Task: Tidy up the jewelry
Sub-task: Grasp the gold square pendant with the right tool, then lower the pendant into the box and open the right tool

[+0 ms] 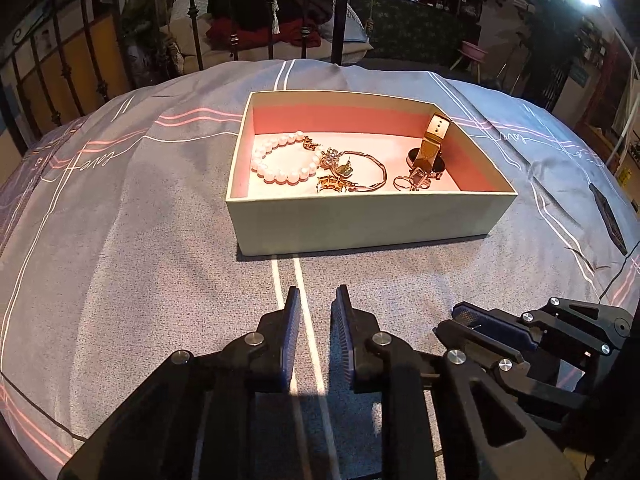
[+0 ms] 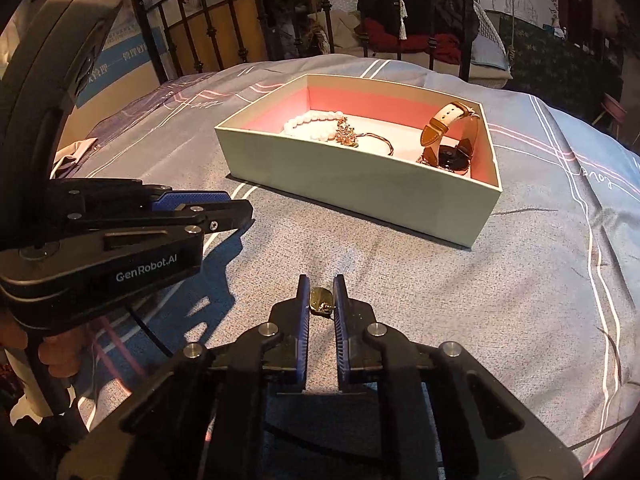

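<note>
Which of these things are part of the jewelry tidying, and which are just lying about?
Part of the job:
- open box
- pearl bracelet
- gold bangle
- watch
- small gold piece gripped by the right gripper

Just lying about:
- bedspread
- clothes pile
- iron bed frame

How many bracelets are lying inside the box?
2. A pearl bracelet lies at the left of the box; a thin gold bangle lies in the middle. Tangled pieces may hide more.

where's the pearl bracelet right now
The white pearl bracelet lies inside the open pale box with the pink lining, at its left end in the left wrist view, beside the tangle of gold jewellery.
</note>
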{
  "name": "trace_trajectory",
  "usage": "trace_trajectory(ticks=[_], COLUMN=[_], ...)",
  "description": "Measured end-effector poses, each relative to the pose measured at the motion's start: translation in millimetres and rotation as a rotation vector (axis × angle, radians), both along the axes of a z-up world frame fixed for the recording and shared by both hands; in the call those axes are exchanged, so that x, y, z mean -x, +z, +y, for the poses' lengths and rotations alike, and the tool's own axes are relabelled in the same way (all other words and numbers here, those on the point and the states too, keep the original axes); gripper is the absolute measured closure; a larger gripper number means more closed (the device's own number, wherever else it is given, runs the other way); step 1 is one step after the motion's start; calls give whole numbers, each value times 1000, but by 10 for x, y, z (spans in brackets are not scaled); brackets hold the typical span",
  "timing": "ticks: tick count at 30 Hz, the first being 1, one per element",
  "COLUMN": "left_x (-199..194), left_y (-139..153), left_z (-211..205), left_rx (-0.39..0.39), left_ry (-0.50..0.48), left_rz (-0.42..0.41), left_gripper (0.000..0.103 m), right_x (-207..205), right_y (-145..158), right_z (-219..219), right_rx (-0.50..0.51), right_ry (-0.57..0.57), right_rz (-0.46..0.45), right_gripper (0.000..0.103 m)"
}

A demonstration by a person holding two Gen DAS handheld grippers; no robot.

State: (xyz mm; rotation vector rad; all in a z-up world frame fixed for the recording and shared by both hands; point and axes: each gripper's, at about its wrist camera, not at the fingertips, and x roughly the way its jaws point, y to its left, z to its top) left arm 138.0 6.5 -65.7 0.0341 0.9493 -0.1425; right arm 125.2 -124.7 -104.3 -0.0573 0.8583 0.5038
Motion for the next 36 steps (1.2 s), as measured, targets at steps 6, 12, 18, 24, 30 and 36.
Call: trace_trajectory(ticks=[6, 12, 18, 24, 30, 36], left_x=[46, 4, -261, -656, -903, -996], left_y=[98, 332, 497, 619, 570, 456], left_z=[-33, -97, -157, -190, -178, -166], left_rx=[22, 62, 69, 80, 81, 78], left_ry=[-15, -44, -46, -40, -26, -18], left_rz=[-14, -60, -95, -111, -90, -65], left_gripper=[85, 85, 85, 85, 85, 85], right_x=[30, -28, -280, -650, -920, -1009], right_y=[65, 280, 525, 637, 547, 470], right_z=[-67, -127, -170, -182, -162, -147], right_rx=[-21, -31, -17, -8, 9, 10], right_ry=[-17, -31, -55, -84, -97, -106], right_rz=[-17, -67, -138, -162, -143, -131], right_gripper=[90, 90, 90, 90, 90, 90])
